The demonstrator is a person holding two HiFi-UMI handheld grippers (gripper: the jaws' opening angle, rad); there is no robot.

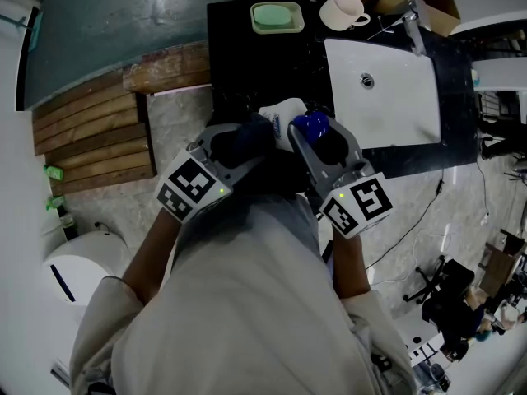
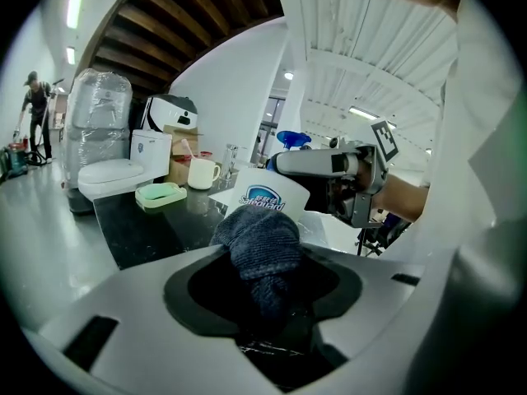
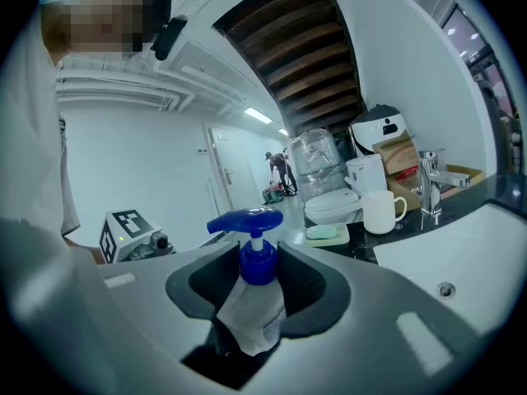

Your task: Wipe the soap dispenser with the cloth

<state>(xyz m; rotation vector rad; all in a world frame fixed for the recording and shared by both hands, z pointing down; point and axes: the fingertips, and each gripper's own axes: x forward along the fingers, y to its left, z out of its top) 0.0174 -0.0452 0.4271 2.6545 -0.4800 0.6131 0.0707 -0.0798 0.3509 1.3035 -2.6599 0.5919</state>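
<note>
Both grippers up close in front of the person, over the near edge of the counter

The left gripper has its jaws clamped on a bunched dark cloth, right up against the label side of the white soap dispenser. The right gripper has its jaws squeezed onto the bottle, with the blue pump poking out past the tips. Farther back, a green soap dish holds a pale bar, with a white mug beside the sink.

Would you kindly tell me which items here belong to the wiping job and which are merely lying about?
In use: white soap dispenser with blue pump; dark knitted cloth.
Lying about: white ceramic mug; green soap dish; chrome tap; white sink.
</note>
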